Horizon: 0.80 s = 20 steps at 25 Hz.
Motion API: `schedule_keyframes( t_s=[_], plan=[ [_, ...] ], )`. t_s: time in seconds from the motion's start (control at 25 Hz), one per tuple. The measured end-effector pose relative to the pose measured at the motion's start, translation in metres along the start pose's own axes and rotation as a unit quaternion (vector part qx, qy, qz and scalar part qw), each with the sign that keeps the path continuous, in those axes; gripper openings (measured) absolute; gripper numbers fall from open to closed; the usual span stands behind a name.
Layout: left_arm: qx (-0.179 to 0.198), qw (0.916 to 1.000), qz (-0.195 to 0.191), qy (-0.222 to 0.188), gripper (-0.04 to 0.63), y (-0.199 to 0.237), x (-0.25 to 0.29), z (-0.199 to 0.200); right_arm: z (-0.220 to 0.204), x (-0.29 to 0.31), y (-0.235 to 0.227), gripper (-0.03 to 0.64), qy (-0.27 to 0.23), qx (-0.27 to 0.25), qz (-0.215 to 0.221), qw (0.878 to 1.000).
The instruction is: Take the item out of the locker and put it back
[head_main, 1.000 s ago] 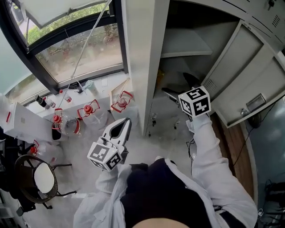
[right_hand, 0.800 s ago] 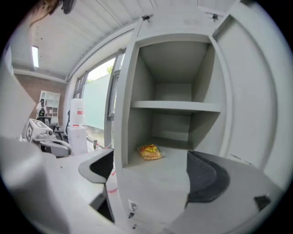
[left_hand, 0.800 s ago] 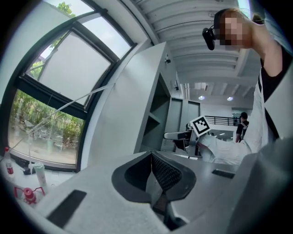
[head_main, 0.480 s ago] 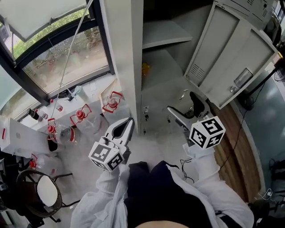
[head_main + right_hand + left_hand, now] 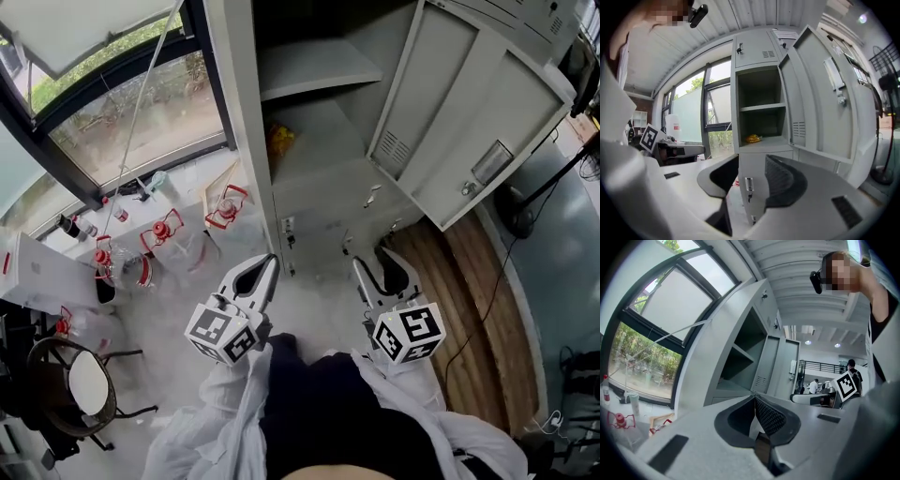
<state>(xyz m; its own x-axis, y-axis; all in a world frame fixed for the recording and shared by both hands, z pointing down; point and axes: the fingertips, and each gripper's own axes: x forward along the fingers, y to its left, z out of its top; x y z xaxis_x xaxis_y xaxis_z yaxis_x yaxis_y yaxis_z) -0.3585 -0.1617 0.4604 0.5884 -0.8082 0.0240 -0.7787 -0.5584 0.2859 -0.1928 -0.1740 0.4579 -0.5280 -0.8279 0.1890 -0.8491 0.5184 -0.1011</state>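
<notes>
The grey locker (image 5: 323, 178) stands with its door (image 5: 469, 112) swung out to the right. A small yellow item (image 5: 279, 141) lies at the left of the lower open compartment; in the right gripper view the yellow item (image 5: 753, 138) rests on that shelf, under an empty shelf. My right gripper (image 5: 375, 264) is held low in front of the locker, well short of the item, and its jaws are closing with nothing between them (image 5: 752, 159). My left gripper (image 5: 269, 260) is shut and empty beside the locker's left corner, its tips meeting (image 5: 754, 398).
Glass jars with red clasps (image 5: 159, 234) and a wooden frame (image 5: 220, 187) sit on the floor under the window at left. A round chair (image 5: 80, 380) stands at lower left. A wooden floor strip (image 5: 469, 300) and a fan base (image 5: 511, 211) lie right of the door.
My right gripper has drawn back from the locker opening toward my body and its jaws have narrowed. The left gripper has hardly moved.
</notes>
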Motion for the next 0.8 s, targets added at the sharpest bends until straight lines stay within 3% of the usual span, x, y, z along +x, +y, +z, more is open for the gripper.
schedule_keyframes(
  t_s=[0.32, 0.6, 0.8],
  plan=[
    [0.009, 0.9995, 0.031, 0.003, 0.008, -0.033, -0.006, -0.021, -0.011, -0.036, -0.028, -0.002, -0.016, 0.007, -0.006, 1.000],
    [0.015, 0.9985, 0.051, 0.012, 0.008, -0.058, -0.016, -0.044, -0.036, -0.061, -0.044, -0.002, 0.014, -0.001, -0.006, 1.000],
    [0.011, 0.9980, 0.062, 0.005, 0.008, -0.074, -0.023, -0.055, -0.044, -0.074, -0.040, -0.002, 0.022, -0.041, 0.003, 0.999]
  ],
)
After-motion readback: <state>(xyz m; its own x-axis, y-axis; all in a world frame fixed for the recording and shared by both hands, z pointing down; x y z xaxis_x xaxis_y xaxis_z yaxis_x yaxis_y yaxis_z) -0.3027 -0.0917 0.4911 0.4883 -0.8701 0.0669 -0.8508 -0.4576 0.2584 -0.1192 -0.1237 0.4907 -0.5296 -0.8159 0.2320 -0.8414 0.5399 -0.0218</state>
